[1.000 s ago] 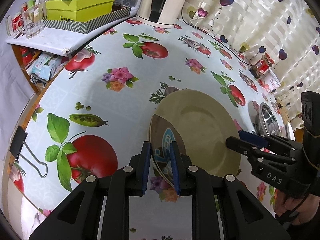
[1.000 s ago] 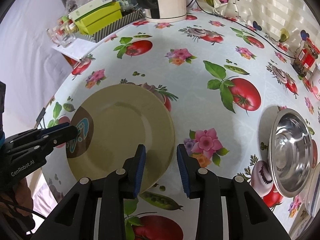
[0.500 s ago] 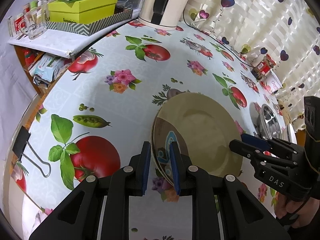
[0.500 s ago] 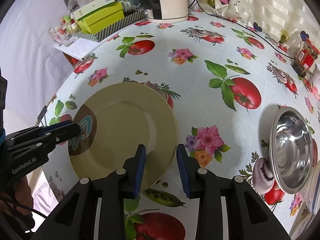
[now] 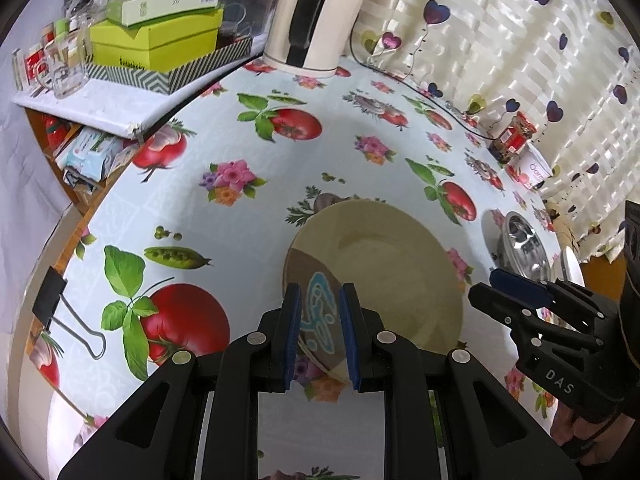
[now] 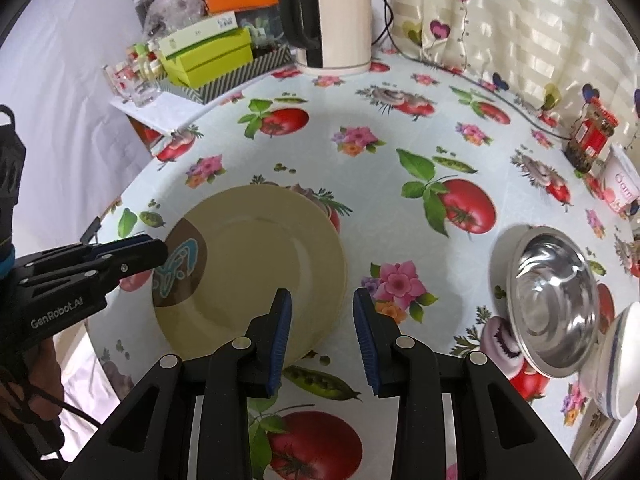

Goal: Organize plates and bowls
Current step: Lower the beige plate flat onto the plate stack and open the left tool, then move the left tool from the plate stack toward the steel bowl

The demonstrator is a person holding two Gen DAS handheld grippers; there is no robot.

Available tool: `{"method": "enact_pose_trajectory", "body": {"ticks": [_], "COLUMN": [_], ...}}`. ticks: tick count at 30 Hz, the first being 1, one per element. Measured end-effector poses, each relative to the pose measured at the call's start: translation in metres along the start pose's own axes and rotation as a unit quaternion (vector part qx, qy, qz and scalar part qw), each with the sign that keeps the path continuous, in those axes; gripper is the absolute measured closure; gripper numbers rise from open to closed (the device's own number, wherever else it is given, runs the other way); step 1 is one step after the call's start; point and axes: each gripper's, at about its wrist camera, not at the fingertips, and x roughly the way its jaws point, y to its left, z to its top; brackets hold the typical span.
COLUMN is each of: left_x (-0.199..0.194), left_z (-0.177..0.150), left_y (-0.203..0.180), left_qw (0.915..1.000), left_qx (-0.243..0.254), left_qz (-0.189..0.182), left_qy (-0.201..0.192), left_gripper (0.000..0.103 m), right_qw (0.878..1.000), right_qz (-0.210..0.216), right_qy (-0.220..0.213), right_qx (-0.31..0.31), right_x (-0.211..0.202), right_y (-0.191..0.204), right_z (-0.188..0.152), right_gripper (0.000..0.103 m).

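A beige plate (image 5: 392, 272) with a brown patch and a blue design lies on the fruit-print tablecloth (image 5: 224, 128). My left gripper (image 5: 319, 300) is shut on its near rim at the brown patch, one pad under the rim and one over it. In the right wrist view the left gripper (image 6: 160, 250) meets the plate (image 6: 260, 264) from the left. My right gripper (image 6: 322, 300) hangs open above the plate's near-right rim with nothing between its pads. A steel bowl (image 6: 552, 304) and a white bowl with blue stripes (image 6: 616, 364) sit to the right.
A white kettle (image 6: 340, 20) and a tray of green boxes (image 6: 208, 56) stand at the back. A jar (image 6: 592, 136) stands by the curtain. A binder clip (image 5: 52, 300) pins the cloth at the left table edge. A black cable (image 5: 400, 80) runs along the back.
My right gripper has drawn back and up from the plate's rim, still open. The left gripper keeps its hold on the plate and has barely moved.
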Motion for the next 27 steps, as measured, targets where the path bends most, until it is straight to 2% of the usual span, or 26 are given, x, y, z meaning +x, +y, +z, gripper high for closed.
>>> {"method": "enact_pose_trajectory", "body": {"ticks": [5,11,27], "left_x": [-0.006,-0.009,-0.017], "left_z": [0.001,0.0,-0.006], "left_y": [-0.012,-0.026,-0.065], "left_qw": [0.9998,0.9995,0.9974], "left_qx": [0.015,0.029,0.068], "left_qz": [-0.006,-0.011,-0.022], "left_qy": [-0.007,-0.008,-0.007], "left_gripper": [0.083,0.083,0.083], "right_qw": [0.999,0.998,0.996], "right_qz": [-0.015,-0.033,-0.052], "right_qy": [-0.028,-0.046,-0.035], "right_qx": [0.001,0.008,0.061], "right_x": [-0.02,-0.036,-0.055], "right_y": [-0.001,-0.006,-0.033], "right_z": [-0.006,-0.013,-0.033], "right_gripper": [0.064,0.061,0.057]}}
